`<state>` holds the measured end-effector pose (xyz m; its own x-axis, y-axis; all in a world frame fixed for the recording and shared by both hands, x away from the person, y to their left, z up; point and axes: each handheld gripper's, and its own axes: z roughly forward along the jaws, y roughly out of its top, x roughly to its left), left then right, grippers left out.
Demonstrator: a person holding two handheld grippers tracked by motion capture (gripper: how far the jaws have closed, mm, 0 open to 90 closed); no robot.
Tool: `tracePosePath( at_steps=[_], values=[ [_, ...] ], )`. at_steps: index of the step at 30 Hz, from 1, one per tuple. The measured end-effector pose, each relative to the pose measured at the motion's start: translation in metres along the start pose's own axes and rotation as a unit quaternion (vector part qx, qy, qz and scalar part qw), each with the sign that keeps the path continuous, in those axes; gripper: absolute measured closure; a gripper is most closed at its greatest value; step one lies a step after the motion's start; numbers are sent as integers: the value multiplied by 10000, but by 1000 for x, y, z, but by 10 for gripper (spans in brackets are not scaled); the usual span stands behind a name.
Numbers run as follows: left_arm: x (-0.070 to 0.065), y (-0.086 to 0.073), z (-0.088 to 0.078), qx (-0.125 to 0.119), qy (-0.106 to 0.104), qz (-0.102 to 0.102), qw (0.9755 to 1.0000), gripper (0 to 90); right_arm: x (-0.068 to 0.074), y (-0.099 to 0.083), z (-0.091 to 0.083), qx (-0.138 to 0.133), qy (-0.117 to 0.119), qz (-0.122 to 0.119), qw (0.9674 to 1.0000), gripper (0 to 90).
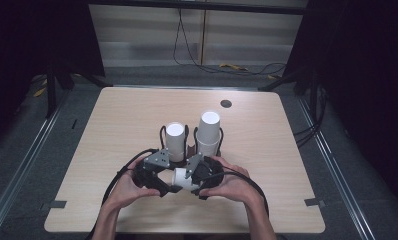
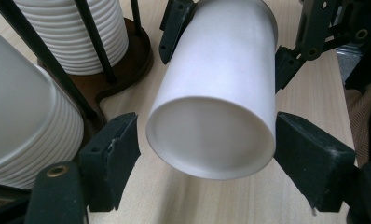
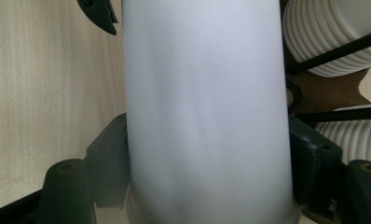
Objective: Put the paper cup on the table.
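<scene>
A single white paper cup (image 1: 183,179) lies on its side just above the table, between the two hand-held grippers. My right gripper (image 3: 207,158) is shut on the cup (image 3: 202,107), with its black pads pressed against both walls. In the left gripper view, those same jaws clamp the far part of the cup (image 2: 216,93). My left gripper (image 2: 207,140) straddles the cup's near end. Its left pad (image 2: 116,154) stands a little off the cup wall, so it is open. In the high view the left gripper (image 1: 168,184) and right gripper (image 1: 191,181) face each other.
Two stacks of white cups (image 1: 175,140) (image 1: 208,131) stand in black wire holders on a dark base just beyond the grippers, close beside the held cup (image 2: 76,32) (image 3: 328,32). A dark round grommet (image 1: 226,103) sits near the far edge of the wooden table (image 1: 122,115).
</scene>
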<state>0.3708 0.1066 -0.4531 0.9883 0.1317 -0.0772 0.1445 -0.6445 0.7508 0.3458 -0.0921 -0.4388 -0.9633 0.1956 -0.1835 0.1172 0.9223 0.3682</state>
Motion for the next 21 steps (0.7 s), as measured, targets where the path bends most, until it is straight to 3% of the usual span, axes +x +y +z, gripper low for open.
tracePosePath(
  at_steps=[6, 16, 18, 21],
  values=[
    [0, -1, 3, 63, -136, 107, 9998, 286, 2, 2, 4, 153, 62, -72, 9998, 272],
    [0, -2, 7, 221, -148, 143, 9995, 260, 2, 10, 5, 271, 172, -202, 9993, 272],
    [-3, -2, 8, 237, -180, 226, 9993, 320, 1, 11, 6, 263, 182, -243, 9992, 272],
    [-2, -1, 7, 321, -192, 227, 9990, 321, 1, 12, 7, 304, 240, -224, 9990, 273]
  ],
)
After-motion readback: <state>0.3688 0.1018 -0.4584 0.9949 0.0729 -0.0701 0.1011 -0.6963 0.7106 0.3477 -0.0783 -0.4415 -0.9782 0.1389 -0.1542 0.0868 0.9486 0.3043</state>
